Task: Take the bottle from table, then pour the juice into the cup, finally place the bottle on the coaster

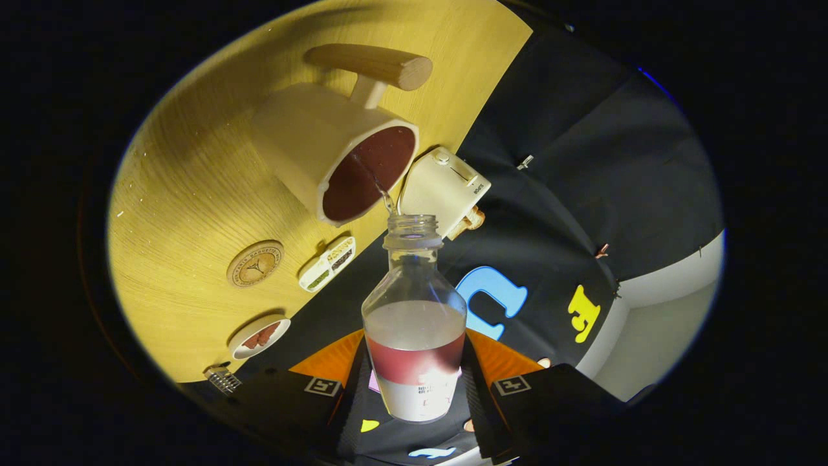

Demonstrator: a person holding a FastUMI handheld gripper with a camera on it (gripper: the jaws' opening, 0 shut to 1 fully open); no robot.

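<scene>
My gripper [414, 382] is shut on a clear bottle [414, 323] with a red-and-white label, one finger pressing on each side. The bottle is uncapped and tipped over, with pale liquid inside it. A thin stream runs from its mouth [413, 223] into the cream cup [336, 155], which has a wooden handle and a dark red inside. The cup stands on the yellow wooden table [194, 194], just beyond the bottle's mouth. A round wooden coaster [255, 263] lies on the table to the side of the cup, nearer to my fingers.
A cream toaster-like box [446, 188] stands at the table's back edge right by the bottle's mouth. A small white tray [327, 263] with dark contents lies beside the coaster, and a small round dish [260, 336] sits nearer me. A metal piece [223, 378] lies at the table's corner.
</scene>
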